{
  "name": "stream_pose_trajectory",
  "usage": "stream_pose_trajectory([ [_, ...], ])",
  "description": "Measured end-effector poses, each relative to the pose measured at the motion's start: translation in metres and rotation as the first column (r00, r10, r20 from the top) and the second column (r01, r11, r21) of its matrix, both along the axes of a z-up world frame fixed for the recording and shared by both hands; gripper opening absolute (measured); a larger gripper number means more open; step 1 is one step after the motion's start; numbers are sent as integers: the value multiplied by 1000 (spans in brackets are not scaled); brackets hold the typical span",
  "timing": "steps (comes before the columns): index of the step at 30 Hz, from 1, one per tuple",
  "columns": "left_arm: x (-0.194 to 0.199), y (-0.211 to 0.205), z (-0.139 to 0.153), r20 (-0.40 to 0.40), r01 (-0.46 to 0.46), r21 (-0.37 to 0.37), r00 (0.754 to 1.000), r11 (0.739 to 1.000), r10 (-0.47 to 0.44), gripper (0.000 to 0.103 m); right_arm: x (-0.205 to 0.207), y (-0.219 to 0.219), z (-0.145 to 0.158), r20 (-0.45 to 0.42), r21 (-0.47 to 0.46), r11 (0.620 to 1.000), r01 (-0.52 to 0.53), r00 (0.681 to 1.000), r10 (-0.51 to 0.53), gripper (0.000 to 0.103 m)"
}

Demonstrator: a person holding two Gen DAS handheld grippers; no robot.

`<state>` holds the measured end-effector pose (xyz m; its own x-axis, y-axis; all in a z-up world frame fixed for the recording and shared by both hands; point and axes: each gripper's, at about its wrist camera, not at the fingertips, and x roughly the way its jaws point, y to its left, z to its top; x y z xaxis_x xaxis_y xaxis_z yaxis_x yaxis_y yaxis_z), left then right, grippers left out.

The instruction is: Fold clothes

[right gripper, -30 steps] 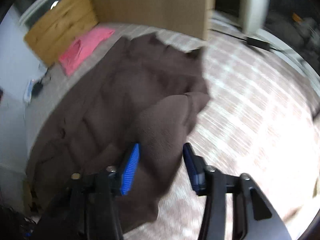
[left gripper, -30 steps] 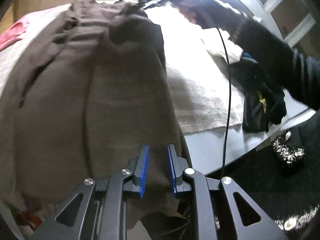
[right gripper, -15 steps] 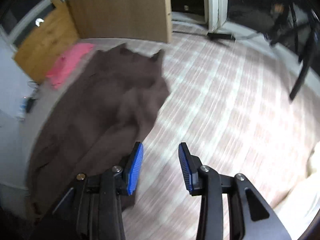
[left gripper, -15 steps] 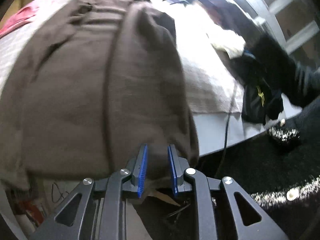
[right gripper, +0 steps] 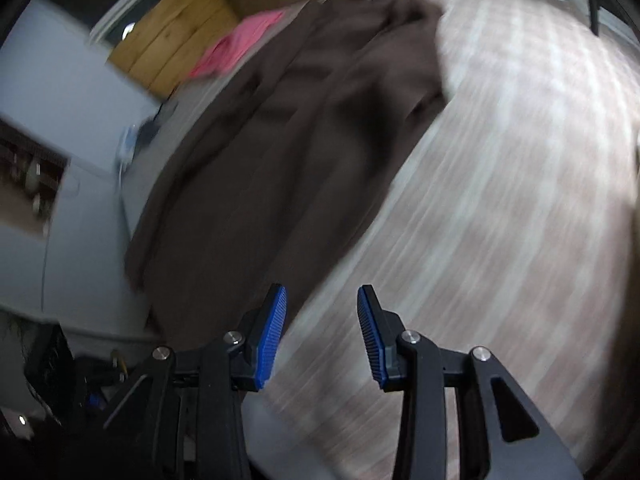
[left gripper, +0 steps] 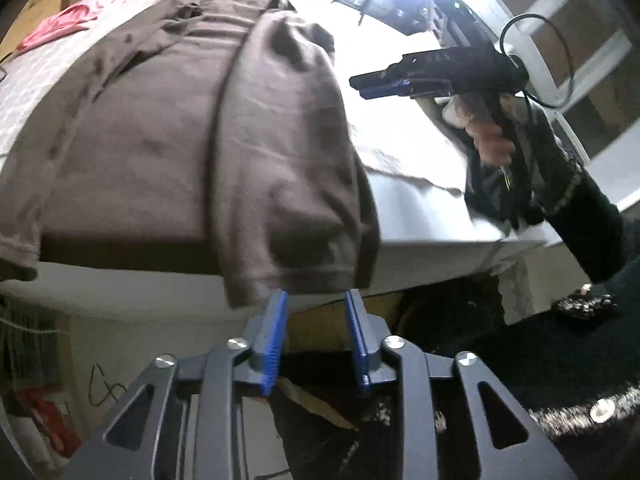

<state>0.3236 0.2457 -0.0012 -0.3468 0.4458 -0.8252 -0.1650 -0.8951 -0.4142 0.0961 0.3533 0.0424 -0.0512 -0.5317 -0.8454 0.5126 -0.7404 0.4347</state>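
Note:
A brown garment [left gripper: 168,152] lies spread on the bed, one side folded over its body, its hem [left gripper: 304,280] hanging over the near edge. In the right wrist view the brown garment [right gripper: 288,152] is blurred. My left gripper [left gripper: 316,304] sits just below the hem. Its jaws are opening and no cloth is between them. My right gripper [right gripper: 322,300] stands open with nothing in it, over the striped bed cover [right gripper: 500,200] beside the garment. The left wrist view shows the right gripper [left gripper: 384,80] in a hand above the bed.
A pink garment [left gripper: 52,32] lies at the far corner of the bed, beside wooden boards [right gripper: 168,48]. A black garment [left gripper: 492,200] sits at the bed's right edge. A cable [left gripper: 560,92] loops from the right gripper. Dark floor lies below the bed edge.
The left gripper released the hem and drew back off the bed edge. The right gripper let go of the folded brown cloth, opened and swung away over the striped cover.

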Motion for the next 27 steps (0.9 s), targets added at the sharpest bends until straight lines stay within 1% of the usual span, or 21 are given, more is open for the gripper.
stream_pose_trajectory([
  [2,1,8,-1,-35,22,14,999,1000,-22,29,20,-10,-6,5,4,1000,-22,1000,22,37],
  [4,-3,21,-4,-75,36,-3,997,999,-36,29,39,-20,-12,11,9,999,-43,999,43,37],
  [6,-6,33,-6,-114,48,-20,992,999,-50,29,46,-28,-17,18,17,999,-44,999,43,37],
  [8,-9,43,-12,-135,58,-18,989,998,-60,29,52,-27,-16,29,3,999,-35,999,35,37],
  [10,-9,53,-18,-136,52,-52,989,997,-58,30,58,-28,-16,57,-12,999,-30,998,31,37],
  [12,-6,58,-21,-143,44,-78,988,996,-55,32,64,-32,-18,66,0,999,-42,997,42,37],
  [13,-4,59,-20,-157,35,-85,986,996,-48,37,66,-36,-18,65,8,998,-55,996,54,37],
  [14,-2,60,-19,-170,26,-93,985,995,-41,40,69,-40,-18,62,19,998,-67,996,66,37],
  [17,0,63,-15,-199,0,-149,980,989,-30,41,82,-48,-17,25,72,993,-96,995,94,37],
  [18,0,64,-13,-211,-10,-173,977,985,-27,41,84,-51,-16,29,77,992,-104,994,102,29],
  [19,0,67,-11,-226,-19,-198,974,980,-27,43,84,-52,-16,32,82,991,-102,994,100,13],
  [20,-1,69,-9,-241,-28,-223,970,974,-27,48,84,-54,-15,33,84,991,-100,995,98,13],
  [22,-4,77,-6,-270,-43,-275,962,960,-34,54,81,-54,-9,56,48,996,-77,996,74,10],
  [25,-10,88,-6,-290,-57,-346,956,937,-49,56,75,-55,0,94,-23,999,-43,995,45,9],
  [27,-15,91,-7,-291,-61,-362,955,930,-50,57,70,-56,6,118,-64,998,-22,993,30,9],
])
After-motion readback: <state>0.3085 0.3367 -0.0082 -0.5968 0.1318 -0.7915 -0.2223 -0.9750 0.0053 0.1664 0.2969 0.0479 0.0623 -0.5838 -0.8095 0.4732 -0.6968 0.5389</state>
